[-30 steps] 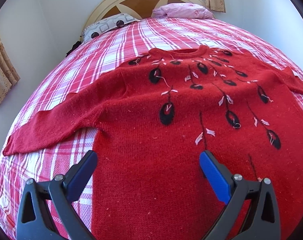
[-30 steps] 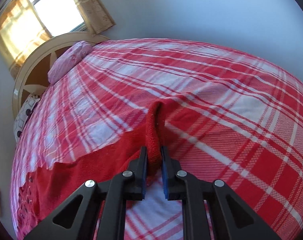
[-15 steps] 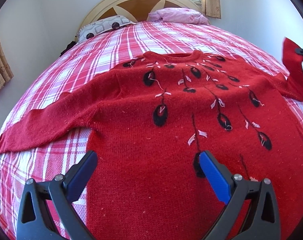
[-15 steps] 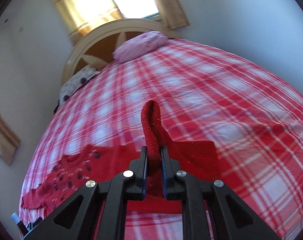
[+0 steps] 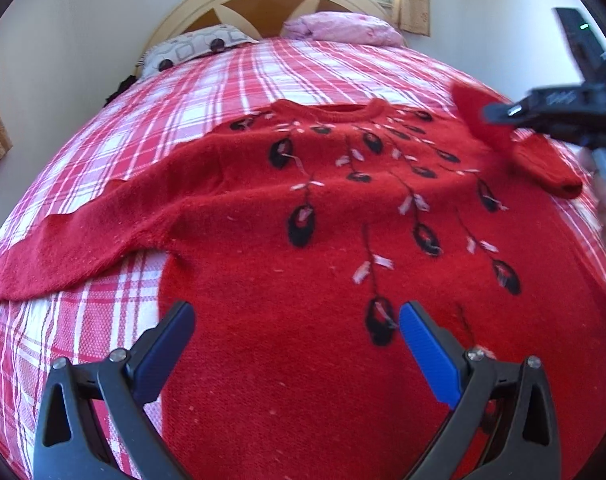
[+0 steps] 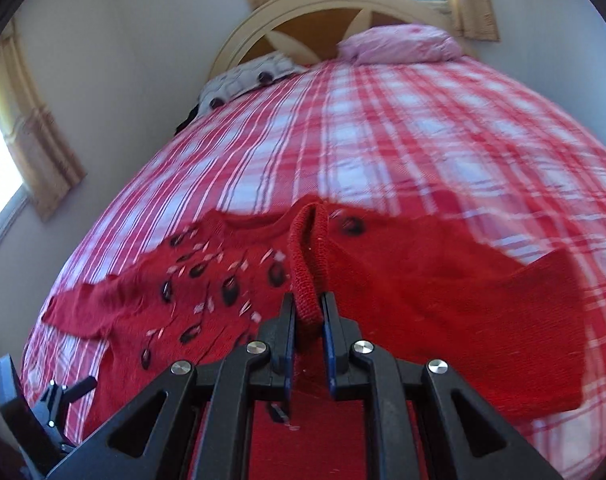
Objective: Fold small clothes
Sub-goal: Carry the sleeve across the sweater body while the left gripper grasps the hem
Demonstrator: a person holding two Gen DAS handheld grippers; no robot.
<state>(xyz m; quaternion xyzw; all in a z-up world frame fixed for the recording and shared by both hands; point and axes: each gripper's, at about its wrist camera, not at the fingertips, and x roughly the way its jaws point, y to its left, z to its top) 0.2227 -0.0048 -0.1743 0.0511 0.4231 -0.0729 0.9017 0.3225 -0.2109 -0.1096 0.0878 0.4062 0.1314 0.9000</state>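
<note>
The bed, covered in a red-and-white plaid spread, carries the whole scene. A red knitted sweater with black-and-white embroidered sprigs lies face up on it, hem toward the cameras and neckline toward the headboard. One sleeve lies flat, stretched out to the side; the other sleeve is lifted and doubled over the chest. The knit appears thick, soft and limp: it should drape and sag from any single hold, stretch a little, and grip well under rubber pads, so ribbed edges (cuff, hem corner, shoulder seam) are the sensible holds. The right gripper pinches the ribbed cuff, its pads squeezing the fabric. The left gripper hovers above the lower body of the sweater with fingers spread wide and nothing between them; whether it touches the knit is unclear, since the view is steep.
</note>
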